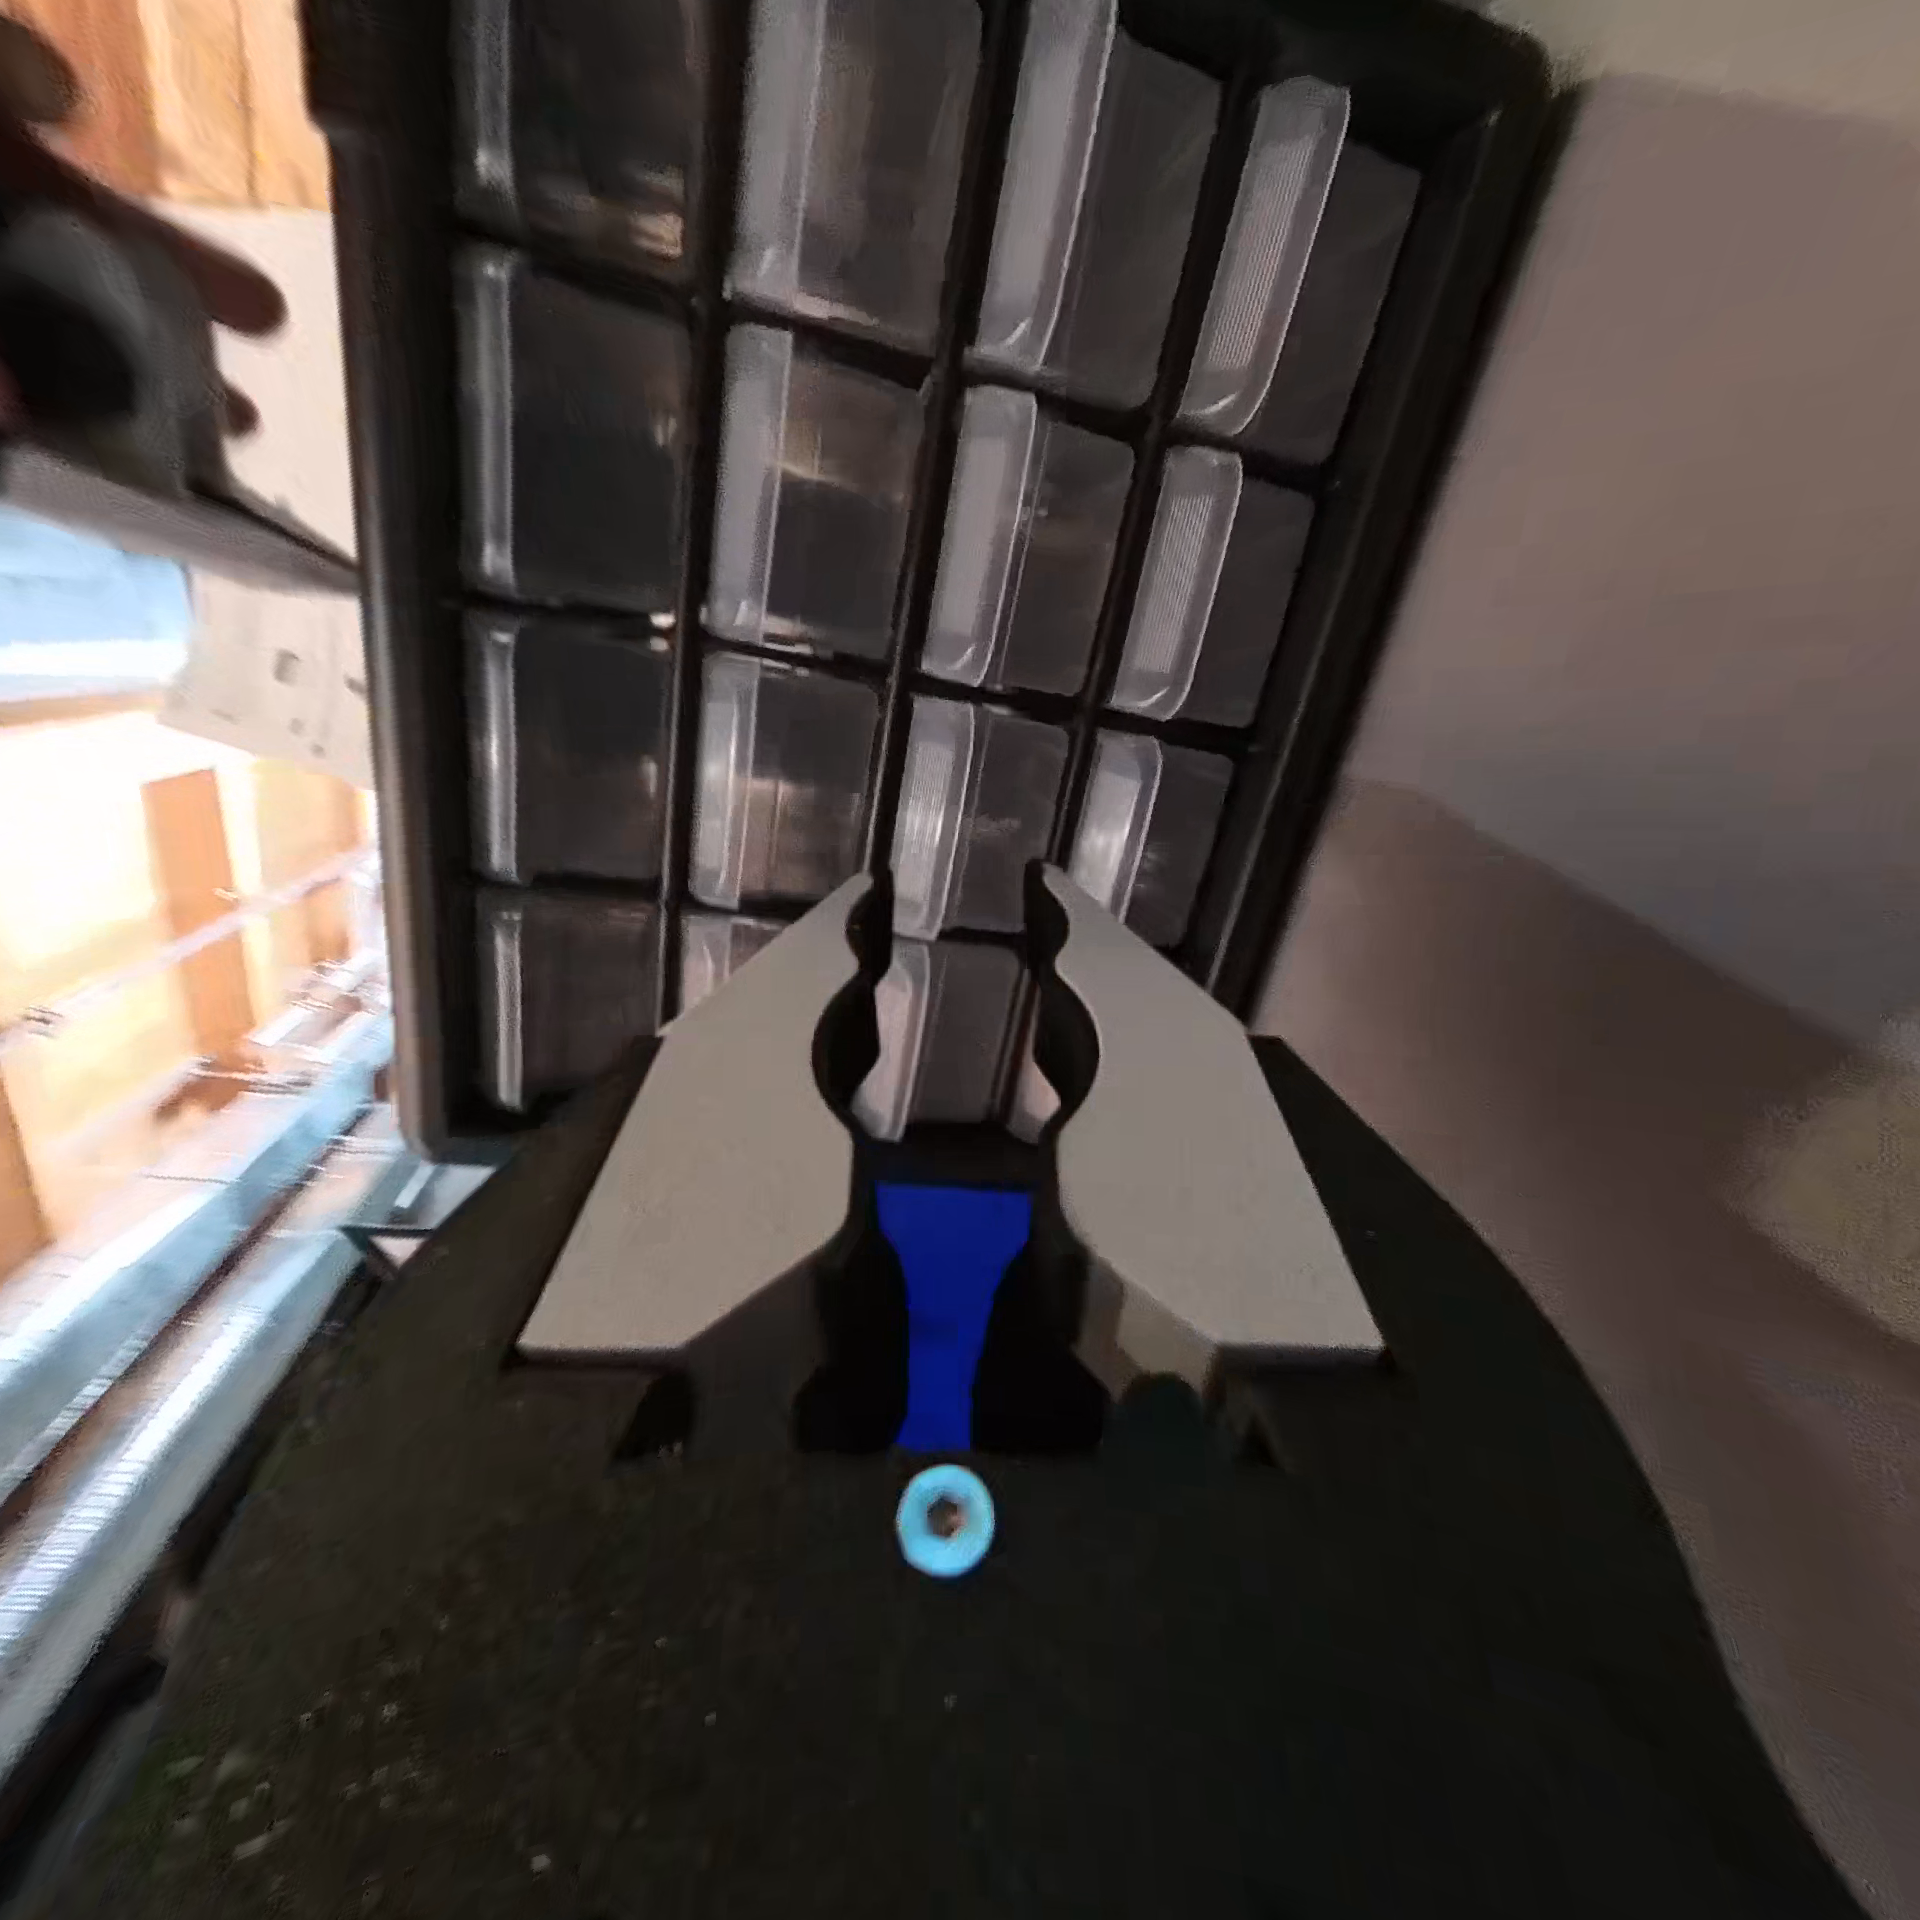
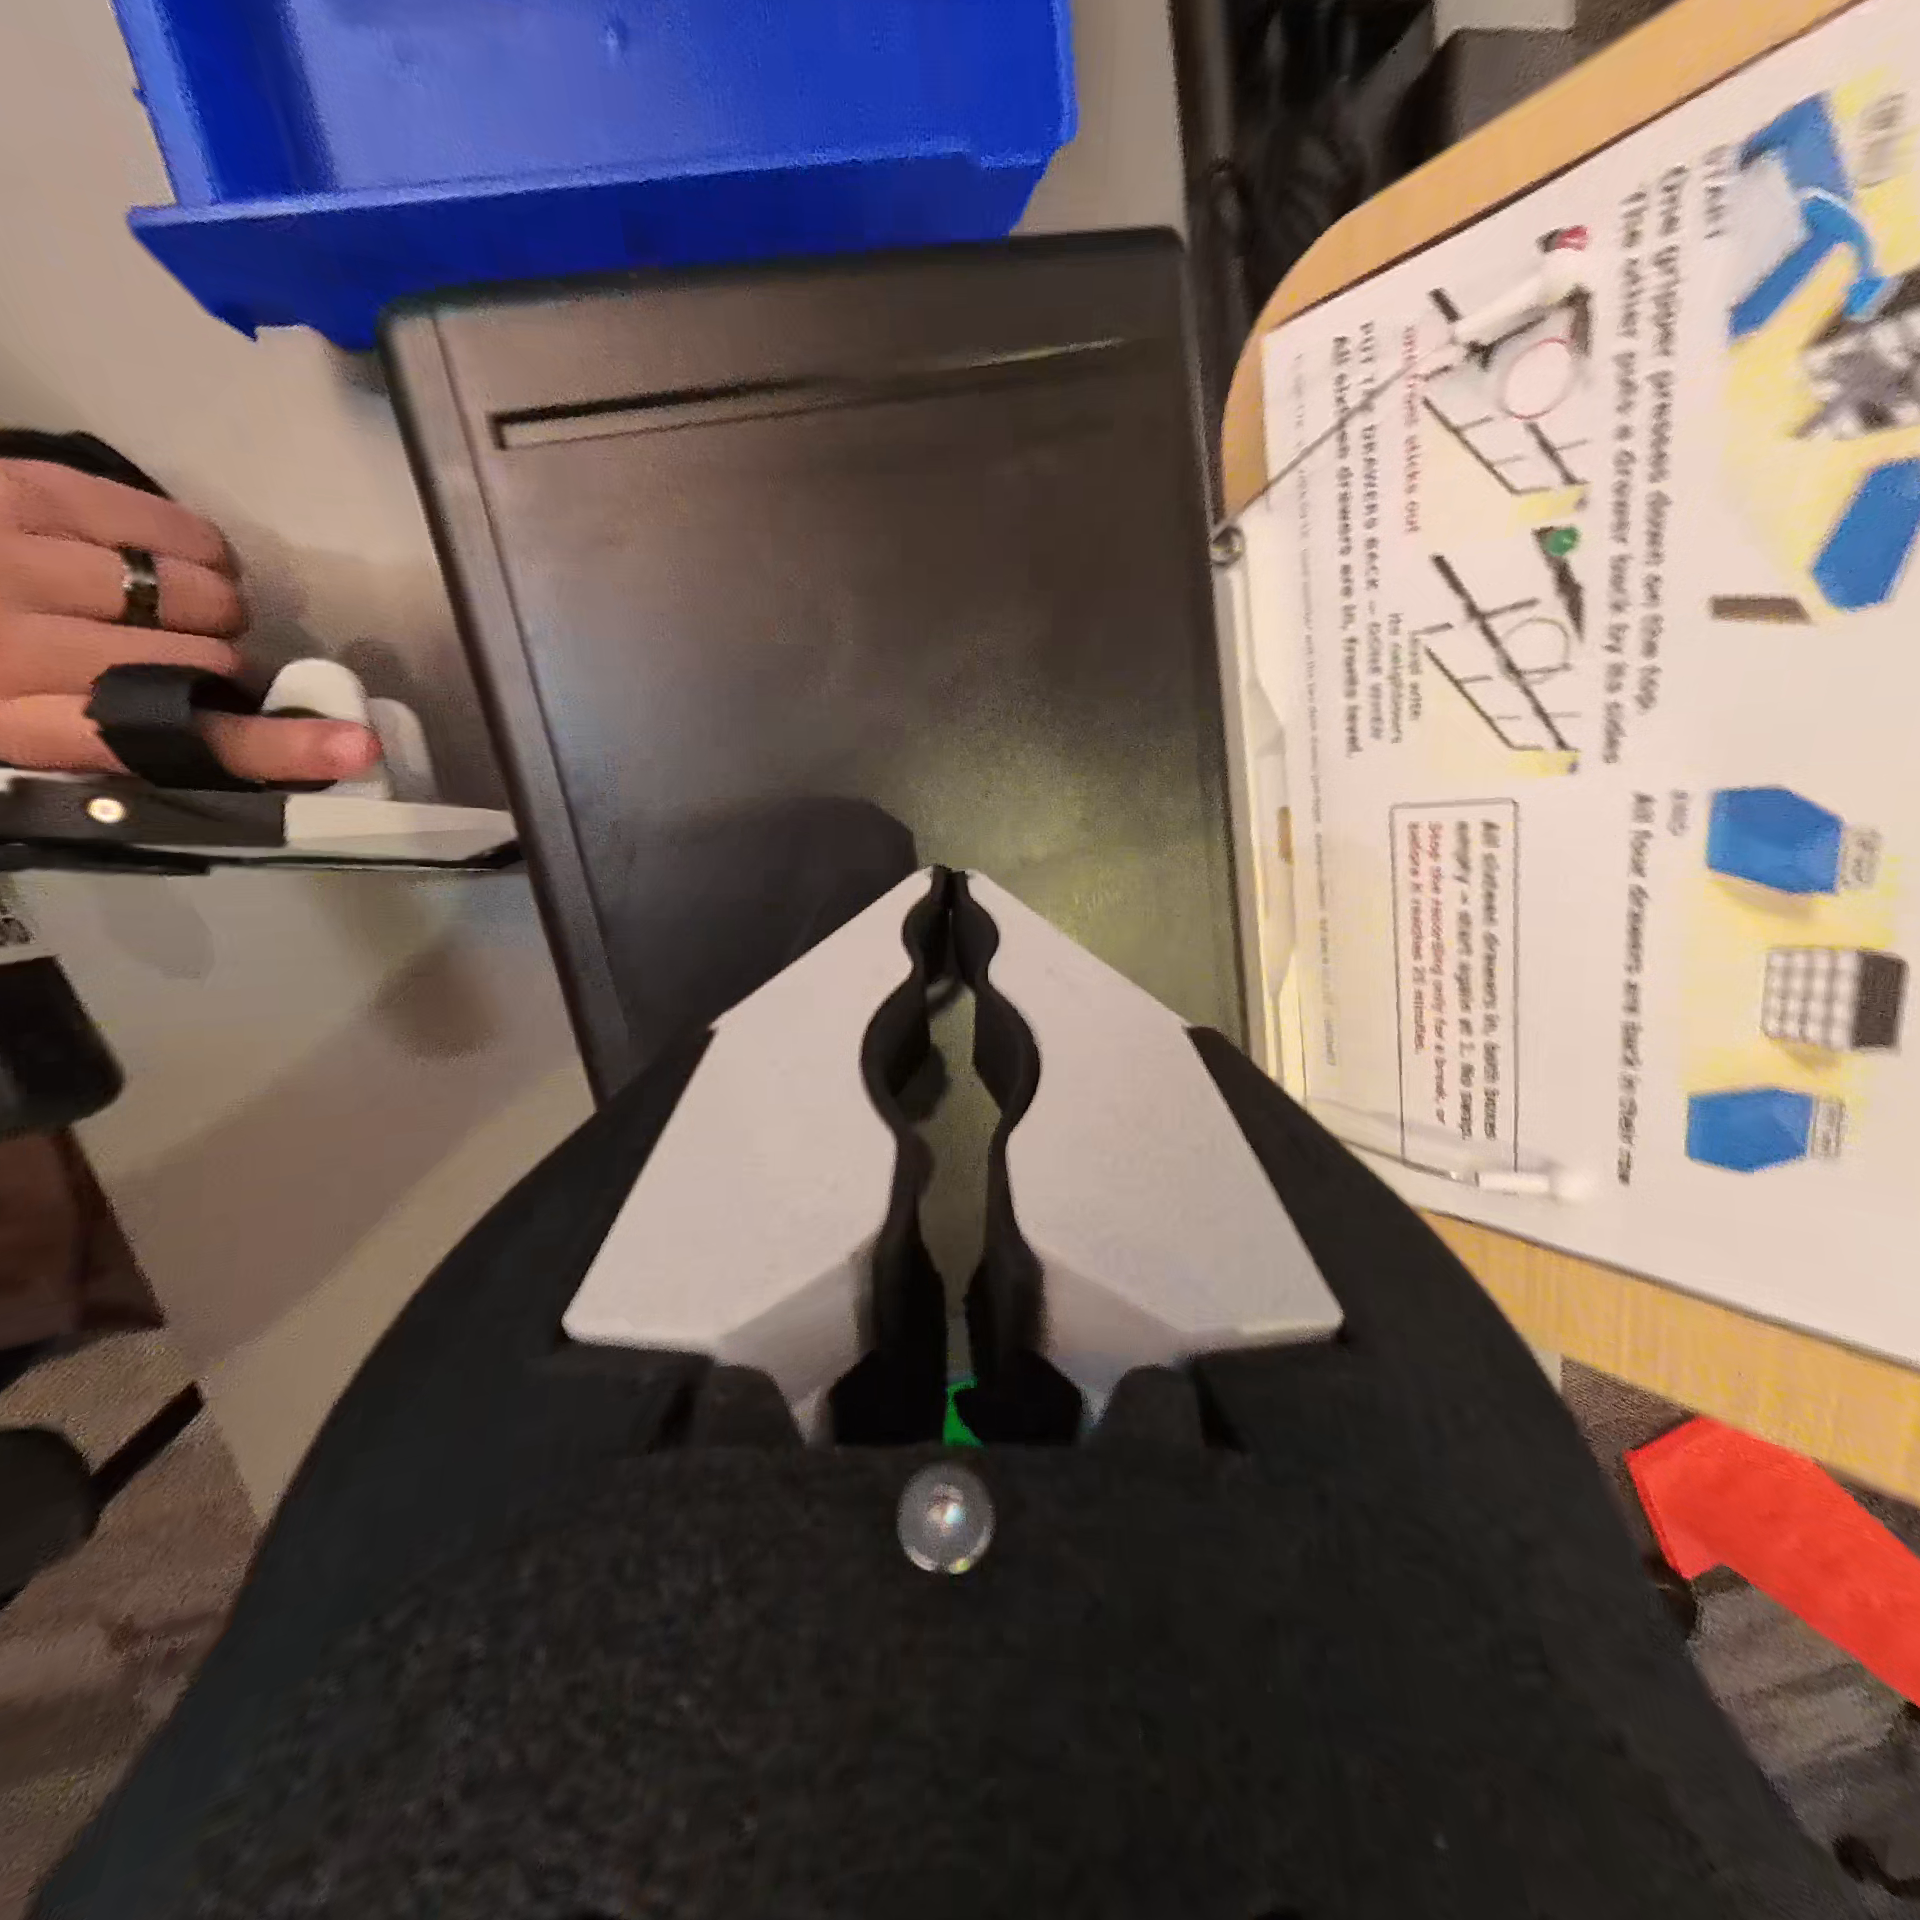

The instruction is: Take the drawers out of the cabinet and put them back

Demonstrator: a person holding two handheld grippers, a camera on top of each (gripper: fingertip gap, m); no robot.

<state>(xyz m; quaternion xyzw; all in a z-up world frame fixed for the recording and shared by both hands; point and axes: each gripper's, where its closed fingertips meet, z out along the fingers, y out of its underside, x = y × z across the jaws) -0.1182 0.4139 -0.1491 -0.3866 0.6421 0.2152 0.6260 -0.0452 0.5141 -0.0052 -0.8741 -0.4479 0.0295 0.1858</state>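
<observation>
The black cabinet (image 1: 416, 623) fills the left wrist view, rotated, with several clear drawers (image 1: 821, 499) seated in its grid. My left gripper (image 1: 961, 902) is open, with its tips right at a drawer front (image 1: 930, 810) near the cabinet's edge, and it holds nothing. In the right wrist view my right gripper (image 2: 948, 883) is shut and empty, its tips close over the cabinet's plain black panel (image 2: 831, 582). I cannot tell whether they touch. The left gripper (image 2: 312, 826), held by a hand (image 2: 114, 623), shows at the left beside the cabinet.
A blue bin (image 2: 603, 135) stands beyond the cabinet. An illustrated sheet (image 2: 1558, 675) lies on a wooden board (image 2: 1278, 301) to the right. A red object (image 2: 1787, 1538) lies at the lower right. A dark blurred shape (image 1: 104, 343) is at the upper left of the left wrist view.
</observation>
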